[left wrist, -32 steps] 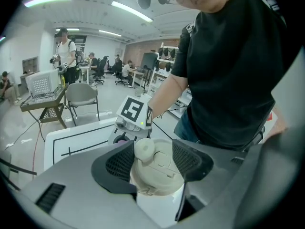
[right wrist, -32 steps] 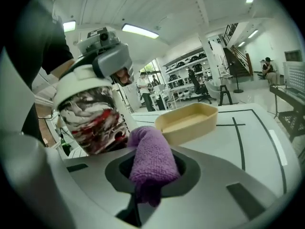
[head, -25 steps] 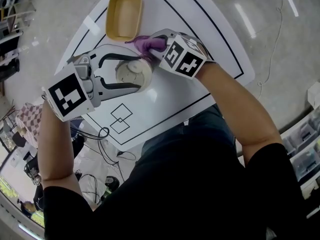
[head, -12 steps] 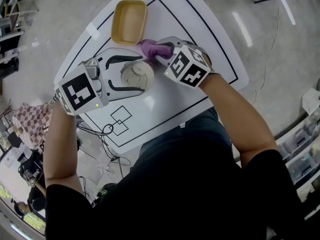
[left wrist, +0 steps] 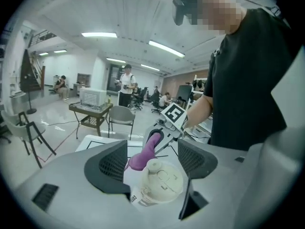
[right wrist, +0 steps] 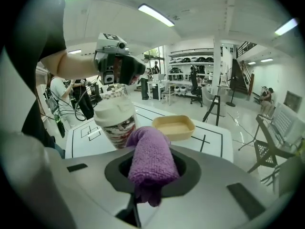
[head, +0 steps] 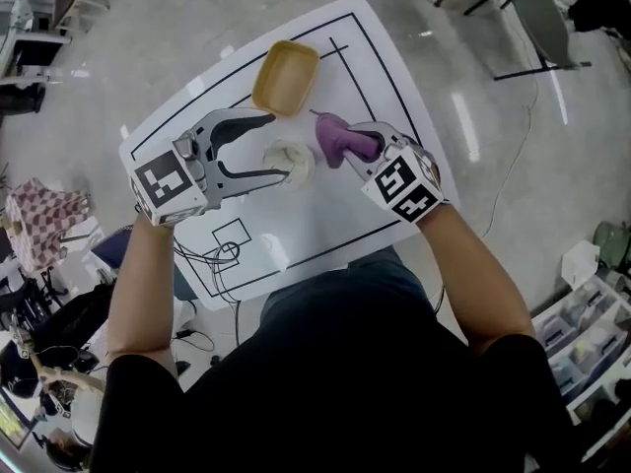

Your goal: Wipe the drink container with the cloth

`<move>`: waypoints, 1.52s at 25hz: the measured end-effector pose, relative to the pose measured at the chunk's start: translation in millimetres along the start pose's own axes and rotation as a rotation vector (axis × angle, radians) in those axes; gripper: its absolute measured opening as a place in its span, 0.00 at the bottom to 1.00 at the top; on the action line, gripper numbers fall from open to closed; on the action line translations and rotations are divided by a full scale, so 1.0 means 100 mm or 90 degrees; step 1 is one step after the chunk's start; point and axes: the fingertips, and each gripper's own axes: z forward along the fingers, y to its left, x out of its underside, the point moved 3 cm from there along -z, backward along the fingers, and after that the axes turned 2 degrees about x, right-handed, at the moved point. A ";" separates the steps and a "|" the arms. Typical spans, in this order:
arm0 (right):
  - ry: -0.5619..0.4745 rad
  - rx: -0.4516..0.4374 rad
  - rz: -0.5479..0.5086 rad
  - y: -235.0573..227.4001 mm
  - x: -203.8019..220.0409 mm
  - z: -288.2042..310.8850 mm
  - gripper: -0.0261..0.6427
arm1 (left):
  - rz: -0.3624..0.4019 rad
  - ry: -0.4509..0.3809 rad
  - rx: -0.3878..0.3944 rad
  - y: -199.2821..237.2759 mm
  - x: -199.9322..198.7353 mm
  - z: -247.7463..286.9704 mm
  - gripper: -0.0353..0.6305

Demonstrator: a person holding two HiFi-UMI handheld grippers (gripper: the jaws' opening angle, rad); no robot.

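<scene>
Drink cup (head: 289, 162), a cream-lidded paper one with a printed sleeve, is standing upright on the white mat (head: 345, 210) with black lines, near the mat's middle and on the near side of the yellow tray (head: 286, 77), which is lying well apart from it toward the far edge. The left gripper (head: 278, 146) is reaching in from the left with its jaws spread wide on either side of the cup; they have just been opening, and its own view is showing the drink cup (left wrist: 159, 182) sitting between the dark pads with a gap at the right pad, so nothing is being squeezed. The right gripper (head: 363, 148) is coming in from the right, pinching a bunched purple cloth (head: 338, 138) that is sticking out past its tips. The cloth's free end is hanging just beside the cup's right side; whether it is touching cannot be made out.
</scene>
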 end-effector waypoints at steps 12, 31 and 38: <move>-0.096 0.015 -0.052 0.08 -0.97 -1.10 0.16 | -0.046 -0.118 -0.286 -0.70 -0.45 -0.85 0.58; -0.222 -0.017 0.018 0.01 -1.38 -2.41 0.16 | -0.107 -0.208 -0.527 -1.96 -0.59 -1.30 0.44; -0.231 -0.021 0.053 0.08 -1.23 -2.52 0.16 | -0.119 -0.258 -0.586 -2.28 -0.49 -1.45 0.34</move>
